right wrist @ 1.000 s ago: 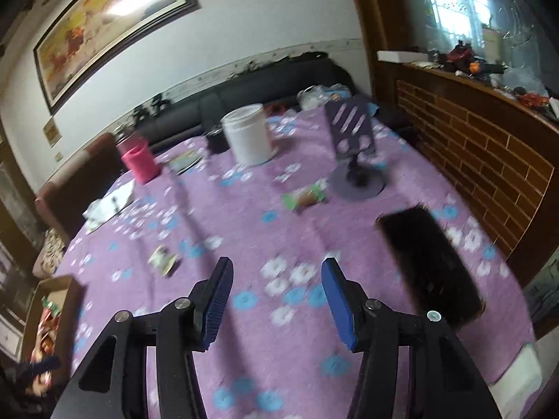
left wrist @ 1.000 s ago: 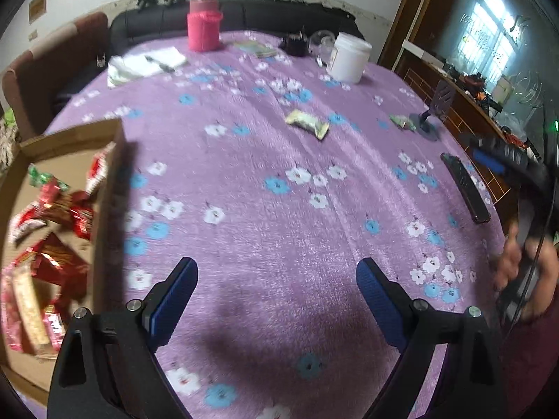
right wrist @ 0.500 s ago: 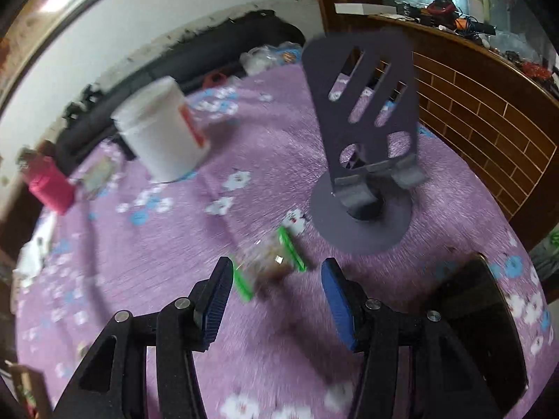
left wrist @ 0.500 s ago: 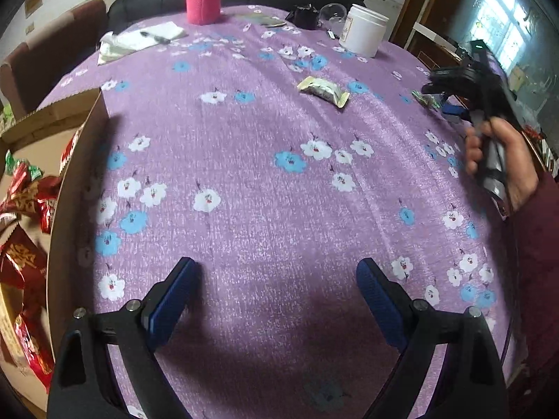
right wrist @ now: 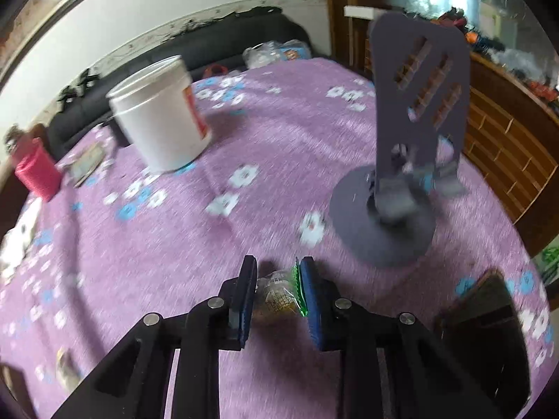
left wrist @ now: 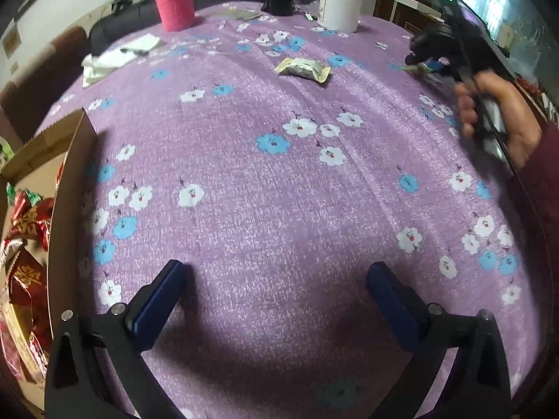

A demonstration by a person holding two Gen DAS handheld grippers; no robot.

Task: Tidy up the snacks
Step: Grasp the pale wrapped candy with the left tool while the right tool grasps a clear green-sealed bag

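My right gripper [right wrist: 277, 272] is shut on a small clear snack packet with green ends [right wrist: 277, 295], low over the purple cloth beside the phone stand. It also shows in the left wrist view [left wrist: 428, 57] at the far right, held in a hand. My left gripper [left wrist: 276, 276] is open and empty over the cloth. A cardboard box [left wrist: 66, 160] with several red snack packets [left wrist: 28, 220] lies at the left edge. A pale yellow snack packet [left wrist: 303, 69] lies on the cloth further back.
A dark phone stand [right wrist: 405, 160] stands right of my right gripper, and a black phone [right wrist: 489, 317] lies at the near right. A white tub [right wrist: 160, 115], a pink cup [left wrist: 174, 1], papers [left wrist: 118, 56] and small dark items sit at the back.
My right gripper moved down onto the green-ended packet and closed on it. My left gripper advanced a little over the cloth and stayed open.
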